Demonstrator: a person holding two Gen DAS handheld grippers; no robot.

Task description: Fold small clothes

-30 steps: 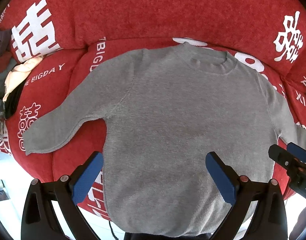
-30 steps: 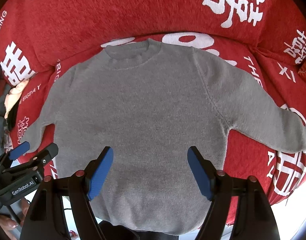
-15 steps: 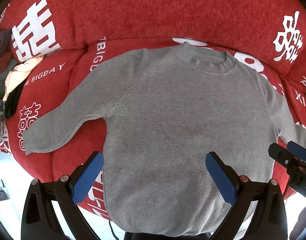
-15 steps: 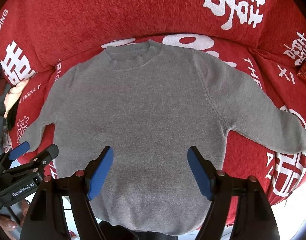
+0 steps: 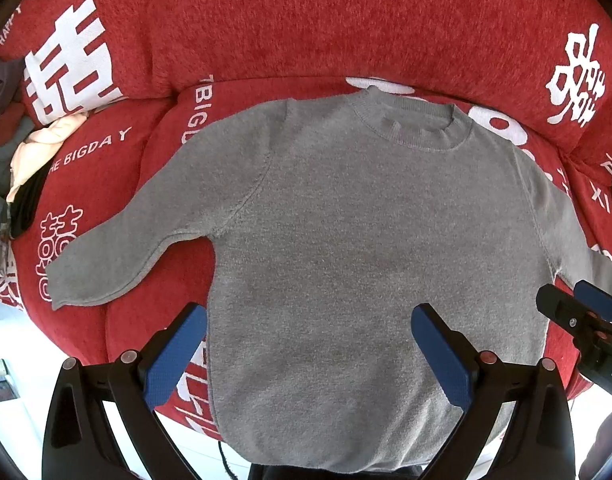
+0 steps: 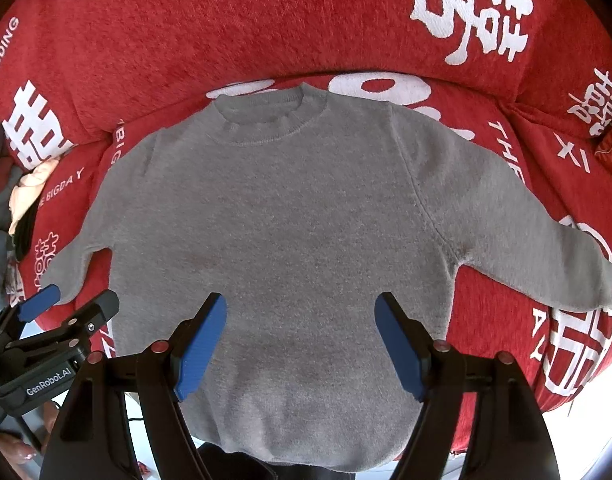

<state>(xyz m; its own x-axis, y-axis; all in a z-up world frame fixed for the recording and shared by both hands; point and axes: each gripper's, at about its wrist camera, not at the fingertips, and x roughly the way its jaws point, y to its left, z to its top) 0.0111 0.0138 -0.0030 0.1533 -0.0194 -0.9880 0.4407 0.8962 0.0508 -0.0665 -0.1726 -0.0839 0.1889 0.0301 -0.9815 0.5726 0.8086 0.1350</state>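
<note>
The grey sweater point(image 5: 345, 240) lies flat, front up, on the red sofa cover point(image 5: 306, 20), collar toward the backrest, hem toward the front edge. Both sleeves are spread outward from the sweater body; no fold is made.

Nothing has changed over the last second: sweater, sleeves and both tools match the earlier frames. Folding has therefore not begun; this reads as a pause before the first grasp.

The left gripper point(image 5: 307, 350) hovers above the sweater's lower body, jaws wide apart, nothing between them. The right gripper point(image 6: 300, 342) hovers likewise over the lower body, jaws spread and empty.

A heap of other clothes point(image 5: 30, 148) sits beyond the sweater's sleeve on the left of both views.

Judgement: a sleeve is the probable first fold.
</note>
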